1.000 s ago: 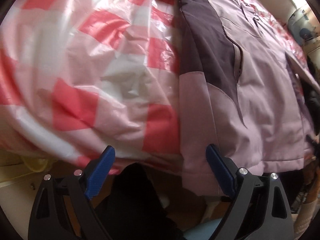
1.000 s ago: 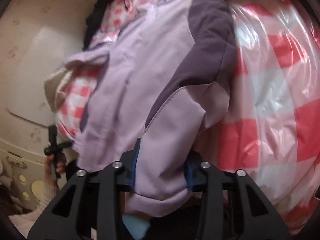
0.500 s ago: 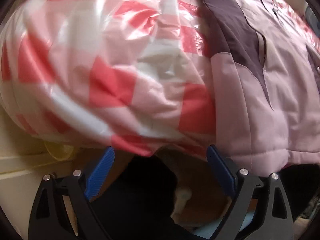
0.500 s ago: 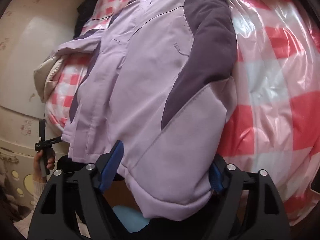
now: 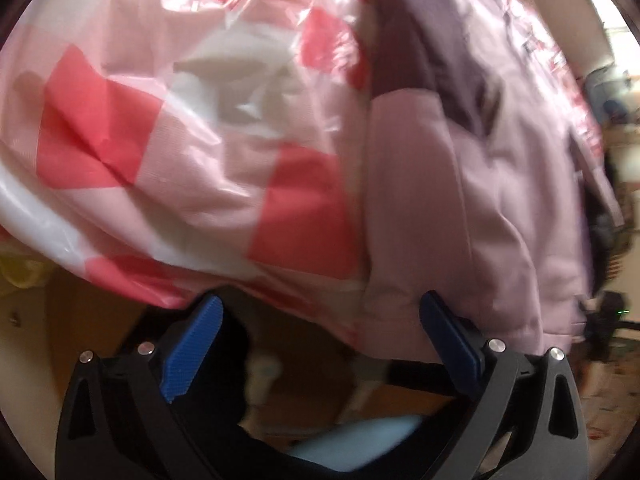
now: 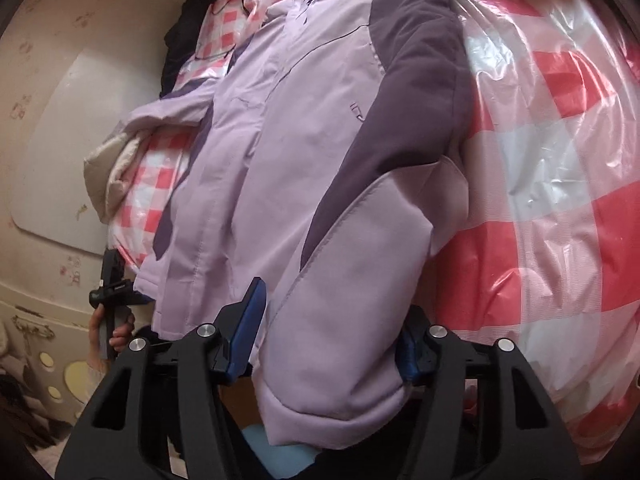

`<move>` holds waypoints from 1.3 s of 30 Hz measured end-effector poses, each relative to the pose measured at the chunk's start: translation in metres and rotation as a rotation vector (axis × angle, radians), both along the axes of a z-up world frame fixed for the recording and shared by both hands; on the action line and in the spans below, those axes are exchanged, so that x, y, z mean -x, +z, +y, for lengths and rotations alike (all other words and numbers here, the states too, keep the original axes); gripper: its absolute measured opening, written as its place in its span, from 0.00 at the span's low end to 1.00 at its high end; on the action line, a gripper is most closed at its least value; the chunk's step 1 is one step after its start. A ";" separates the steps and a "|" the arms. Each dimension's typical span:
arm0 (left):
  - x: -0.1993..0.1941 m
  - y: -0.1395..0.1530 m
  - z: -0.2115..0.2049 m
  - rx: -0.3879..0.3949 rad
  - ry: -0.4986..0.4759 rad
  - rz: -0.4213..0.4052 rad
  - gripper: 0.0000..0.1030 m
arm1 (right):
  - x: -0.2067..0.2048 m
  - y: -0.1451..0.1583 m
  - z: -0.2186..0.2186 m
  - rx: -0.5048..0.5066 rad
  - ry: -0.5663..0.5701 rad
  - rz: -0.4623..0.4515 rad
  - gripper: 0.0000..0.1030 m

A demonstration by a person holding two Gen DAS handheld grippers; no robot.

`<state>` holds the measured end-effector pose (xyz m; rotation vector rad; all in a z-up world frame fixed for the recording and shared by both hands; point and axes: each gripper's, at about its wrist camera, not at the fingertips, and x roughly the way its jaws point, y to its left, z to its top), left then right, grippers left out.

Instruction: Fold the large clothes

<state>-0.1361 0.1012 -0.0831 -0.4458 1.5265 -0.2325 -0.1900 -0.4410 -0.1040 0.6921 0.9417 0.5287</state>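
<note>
1. The lilac jacket (image 6: 280, 168) with dark purple panels was spread out on a red-and-white checked cover (image 6: 560, 208) wrapped in clear plastic, stretching away ahead of both grippers.
2. The right gripper (image 6: 332, 336) had the jacket's near sleeve (image 6: 352, 320) sitting right between its blue fingers (image 6: 246, 328). The jaws were closing in on it, and the cuff end hung down past them toward the camera. The right-hand finger was mostly buried behind the cloth, so I couldn't say whether the pads were actually pressing yet.
3. The left gripper (image 5: 320, 332) was spread wide and still opening, with nothing between its blue pads (image 5: 192, 352) (just the gap under the bed edge showing through, pretty blurry).
4. In the left wrist view, the jacket's hem (image 5: 460, 288) hung just above and ahead of the gripper's right finger, and the checked cover filled everything ahead and to its left.
5. Off to the right gripper's left, a hand (image 6: 114, 330) held the other gripper's black handle down beside the bed, near the jacket's far lower corner.
6. A beige pillow-ish bundle (image 6: 108, 168) poked out farther ahead on that same side, next to the wall.
</note>
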 end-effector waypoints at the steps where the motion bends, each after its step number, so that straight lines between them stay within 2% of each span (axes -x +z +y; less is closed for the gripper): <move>1: 0.003 0.006 0.005 0.069 0.022 -0.008 0.92 | 0.001 0.000 0.000 0.002 0.001 0.001 0.53; 3: 0.006 0.011 0.017 0.167 0.058 -0.014 0.92 | 0.001 -0.001 0.001 0.012 0.004 0.002 0.54; 6: 0.011 0.013 0.026 0.376 0.096 -0.009 0.92 | 0.002 -0.002 0.000 0.003 0.002 0.001 0.54; 7: 0.012 0.012 0.023 0.411 0.093 -0.011 0.92 | 0.002 -0.002 0.000 -0.001 0.001 0.003 0.54; 11: 0.011 0.008 0.001 0.464 0.068 0.009 0.92 | 0.003 -0.003 -0.001 -0.006 0.003 0.005 0.54; 13: 0.007 0.003 -0.005 0.461 0.058 0.006 0.92 | 0.003 -0.003 -0.002 -0.008 0.001 0.003 0.53; 15: 0.007 0.004 -0.011 0.434 0.041 -0.022 0.92 | 0.006 -0.001 -0.003 0.009 -0.005 -0.004 0.41; 16: 0.007 0.006 -0.016 0.381 0.041 -0.049 0.82 | 0.006 -0.001 -0.004 0.012 -0.008 -0.006 0.38; 17: 0.008 0.006 -0.020 0.345 0.041 -0.064 0.67 | 0.007 0.000 -0.004 0.015 -0.010 -0.010 0.32; 18: 0.009 0.005 -0.022 0.310 0.022 -0.065 0.32 | 0.008 0.002 -0.004 0.024 -0.014 -0.019 0.28; 19: 0.010 0.007 -0.022 0.287 0.016 -0.081 0.24 | 0.010 0.006 -0.004 0.036 -0.022 -0.040 0.27; 21: 0.009 0.014 -0.015 0.265 0.026 -0.113 0.15 | 0.015 0.019 -0.005 0.030 -0.040 -0.084 0.23; 25: 0.010 0.069 0.013 0.272 0.064 -0.248 0.12 | 0.030 0.059 -0.022 -0.044 -0.086 -0.188 0.21; 27: 0.012 0.089 0.019 0.242 0.047 -0.289 0.12 | 0.038 0.074 -0.026 -0.038 -0.079 -0.212 0.21; 28: 0.012 0.094 0.022 0.203 0.025 -0.292 0.12 | 0.041 0.076 -0.027 -0.023 -0.080 -0.210 0.21; 30: 0.009 0.081 0.023 0.127 -0.016 -0.247 0.13 | 0.043 0.066 -0.024 0.048 -0.057 -0.162 0.21; 31: 0.008 0.066 0.022 0.114 -0.048 -0.200 0.15 | 0.040 0.046 -0.018 0.121 -0.034 -0.101 0.21; 33: 0.007 0.031 0.013 0.027 -0.126 -0.078 0.29 | 0.030 0.008 -0.005 0.254 0.032 0.036 0.26; 34: 0.007 0.020 0.014 -0.012 -0.129 -0.038 0.41 | 0.029 -0.010 0.000 0.288 0.060 0.099 0.29; 35: 0.008 0.013 0.015 -0.060 -0.138 0.002 0.43 | 0.028 -0.017 0.000 0.288 0.067 0.126 0.31; 37: 0.013 0.022 0.024 -0.074 -0.144 -0.018 0.49 | 0.035 -0.013 -0.009 0.262 0.051 0.114 0.37; 38: 0.016 0.035 0.032 -0.112 -0.124 -0.057 0.51 | 0.040 -0.004 -0.013 0.269 0.039 0.100 0.44; 39: 0.019 0.052 0.041 -0.177 -0.094 -0.112 0.51 | 0.047 0.010 -0.020 0.285 0.013 0.076 0.46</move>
